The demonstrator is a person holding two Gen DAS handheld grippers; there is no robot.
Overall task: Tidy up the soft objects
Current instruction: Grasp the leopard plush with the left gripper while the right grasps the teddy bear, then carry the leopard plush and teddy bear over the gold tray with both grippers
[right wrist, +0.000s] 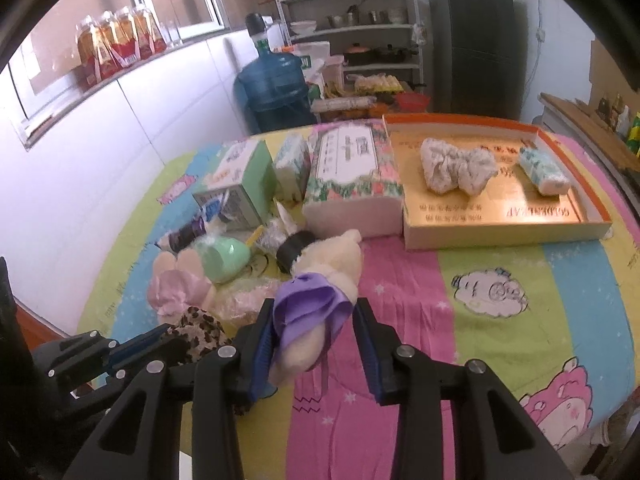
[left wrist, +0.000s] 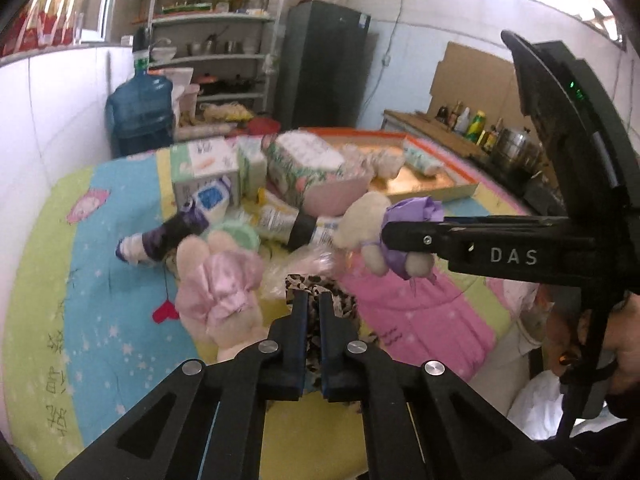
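My left gripper (left wrist: 314, 300) is shut on a leopard-print cloth (left wrist: 320, 290); that cloth also shows in the right wrist view (right wrist: 200, 334). My right gripper (right wrist: 316, 312) holds a cream plush toy in a purple dress (right wrist: 316, 304) above the quilt; in the left wrist view the fingers (left wrist: 412, 234) clamp it and the toy (left wrist: 368, 224) hangs in the air. A cream plush toy in a pink dress (left wrist: 220, 288) lies on the quilt left of my left gripper. An orange-rimmed tray (right wrist: 500, 232) at the back right holds a white scrunchie-like cloth (right wrist: 456, 170) and a tissue pack (right wrist: 544, 172).
The table carries a striped cartoon quilt (right wrist: 500, 300). Boxes (right wrist: 356, 176), a green cup (right wrist: 224, 258), bottles (left wrist: 280, 220) and crinkled plastic wrap (left wrist: 296, 272) are piled mid-table. A blue water jug (right wrist: 276, 88), shelves and a dark fridge (right wrist: 472, 40) stand behind. A counter with bottles is at right.
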